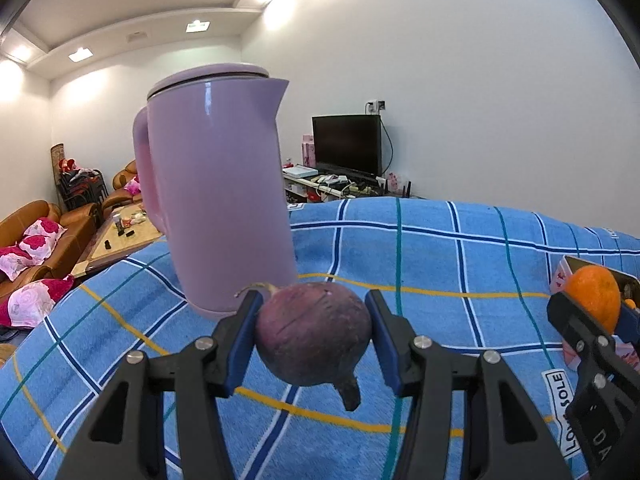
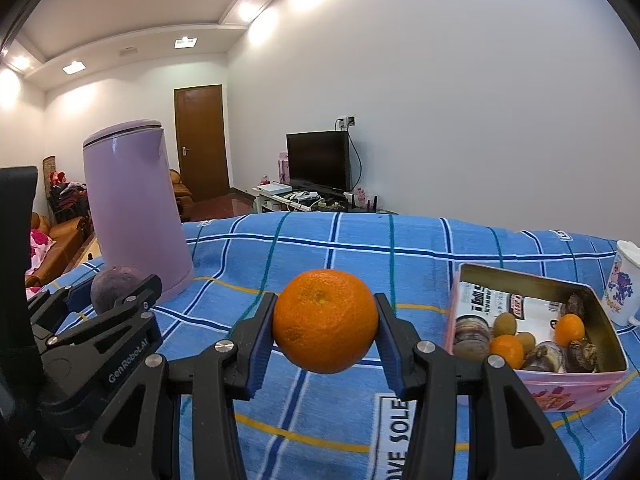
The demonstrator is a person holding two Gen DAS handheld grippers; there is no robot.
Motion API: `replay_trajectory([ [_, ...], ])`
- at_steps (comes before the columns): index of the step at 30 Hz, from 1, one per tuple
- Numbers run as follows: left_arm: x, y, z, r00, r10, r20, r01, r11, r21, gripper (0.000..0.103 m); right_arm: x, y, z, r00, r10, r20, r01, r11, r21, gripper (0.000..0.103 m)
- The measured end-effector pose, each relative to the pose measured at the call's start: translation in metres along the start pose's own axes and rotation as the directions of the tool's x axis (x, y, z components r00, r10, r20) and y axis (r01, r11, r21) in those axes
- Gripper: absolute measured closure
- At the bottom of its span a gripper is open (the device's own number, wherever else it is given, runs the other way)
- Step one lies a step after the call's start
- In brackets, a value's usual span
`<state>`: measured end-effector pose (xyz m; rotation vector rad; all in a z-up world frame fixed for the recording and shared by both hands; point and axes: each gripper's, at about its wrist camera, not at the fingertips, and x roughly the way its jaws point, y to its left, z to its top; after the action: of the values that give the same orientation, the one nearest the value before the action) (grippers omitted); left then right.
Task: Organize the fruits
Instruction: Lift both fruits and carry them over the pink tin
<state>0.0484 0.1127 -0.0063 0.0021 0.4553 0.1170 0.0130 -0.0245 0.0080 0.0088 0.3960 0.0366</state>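
My left gripper point(image 1: 314, 334) is shut on a dark purple fruit point(image 1: 314, 332) with a stem and holds it above the blue checked cloth. My right gripper point(image 2: 325, 326) is shut on an orange point(image 2: 325, 320), also held above the cloth. The right gripper and orange also show at the right edge of the left wrist view point(image 1: 594, 296). The left gripper with the purple fruit shows at the left of the right wrist view point(image 2: 114, 290). A pink tin box point(image 2: 560, 388) to the right holds several small oranges, kiwis and dark fruits.
A tall lilac kettle point(image 1: 216, 184) stands on the cloth just behind the left gripper; it also shows in the right wrist view point(image 2: 136, 208). A white printed mug point(image 2: 624, 284) stands right of the tin. The blue cloth point(image 2: 320, 248) covers the table.
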Motion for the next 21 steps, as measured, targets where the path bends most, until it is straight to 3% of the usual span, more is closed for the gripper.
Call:
replay_trajectory([
  [21,-0.022,-0.040,-0.006,0.997,-0.076,0.010,0.075,0.996,0.046,0.048,-0.021,-0.037,-0.005,0.999,-0.039,0.013,0.039,0.999,-0.020,0.054],
])
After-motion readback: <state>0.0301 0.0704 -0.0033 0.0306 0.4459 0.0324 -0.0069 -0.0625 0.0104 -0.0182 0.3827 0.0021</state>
